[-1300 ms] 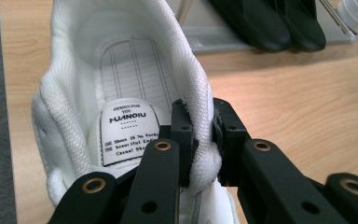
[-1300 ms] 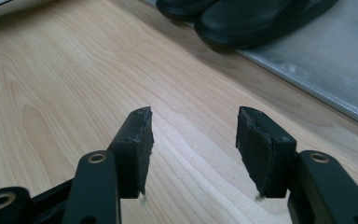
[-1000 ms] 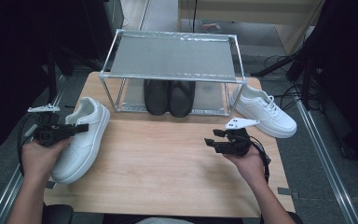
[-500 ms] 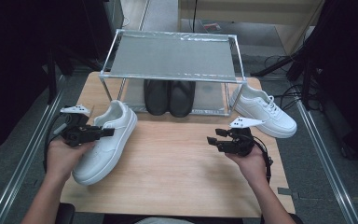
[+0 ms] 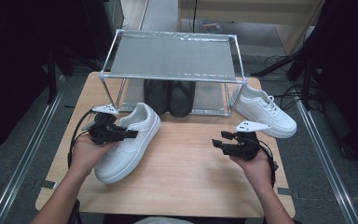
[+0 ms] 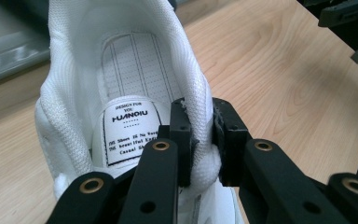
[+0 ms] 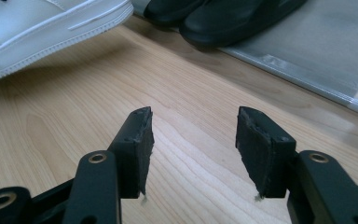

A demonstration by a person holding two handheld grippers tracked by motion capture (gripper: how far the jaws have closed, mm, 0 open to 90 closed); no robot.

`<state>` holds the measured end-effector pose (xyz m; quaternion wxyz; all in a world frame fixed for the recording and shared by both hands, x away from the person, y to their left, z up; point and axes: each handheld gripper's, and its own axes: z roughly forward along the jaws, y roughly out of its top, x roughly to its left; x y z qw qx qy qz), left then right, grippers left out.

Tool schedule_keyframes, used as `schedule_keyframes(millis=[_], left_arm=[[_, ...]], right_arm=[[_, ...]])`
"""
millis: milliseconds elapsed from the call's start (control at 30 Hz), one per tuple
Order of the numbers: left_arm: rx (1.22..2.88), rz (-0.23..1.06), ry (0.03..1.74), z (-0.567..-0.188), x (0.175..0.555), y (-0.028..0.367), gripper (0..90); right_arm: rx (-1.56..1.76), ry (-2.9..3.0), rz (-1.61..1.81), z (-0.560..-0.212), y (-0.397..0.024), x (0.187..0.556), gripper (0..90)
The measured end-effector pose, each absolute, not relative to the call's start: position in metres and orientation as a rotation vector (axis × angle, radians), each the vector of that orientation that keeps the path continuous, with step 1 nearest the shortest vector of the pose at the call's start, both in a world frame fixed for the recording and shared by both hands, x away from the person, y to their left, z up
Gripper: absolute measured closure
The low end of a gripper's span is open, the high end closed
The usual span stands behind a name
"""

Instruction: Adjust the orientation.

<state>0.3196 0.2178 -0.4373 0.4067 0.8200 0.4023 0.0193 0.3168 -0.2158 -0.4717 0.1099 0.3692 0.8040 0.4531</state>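
The left gripper (image 6: 200,140) is clamped on the collar of the white shoe (image 5: 129,142), whose toe points at the rack (image 5: 173,60) beyond. The right gripper (image 7: 192,149) hovers with jaws apart over the counter (image 5: 191,172), farther off.

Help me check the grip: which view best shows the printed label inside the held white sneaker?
The left gripper view: the white sneaker's printed insole label sits close and readable beside the left gripper clamping the collar. In the high view the white sneaker is small, its label not discernible. The right gripper view catches just its sole edge.
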Motion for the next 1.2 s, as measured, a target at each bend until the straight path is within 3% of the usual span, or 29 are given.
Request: schedule_keyframes(millis=[833,1200], left_arm=[[2.182,-0.099,0.824,-0.453,0.330,0.121,80.0],[2.213,-0.101,0.771,-0.467,0.327,0.092,80.0]], right_arm=[[1.143,2.329,1.312,-0.475,-0.225,0.309,47.7],[1.141,2.330,1.333,-0.476,-0.218,0.312,48.7]])
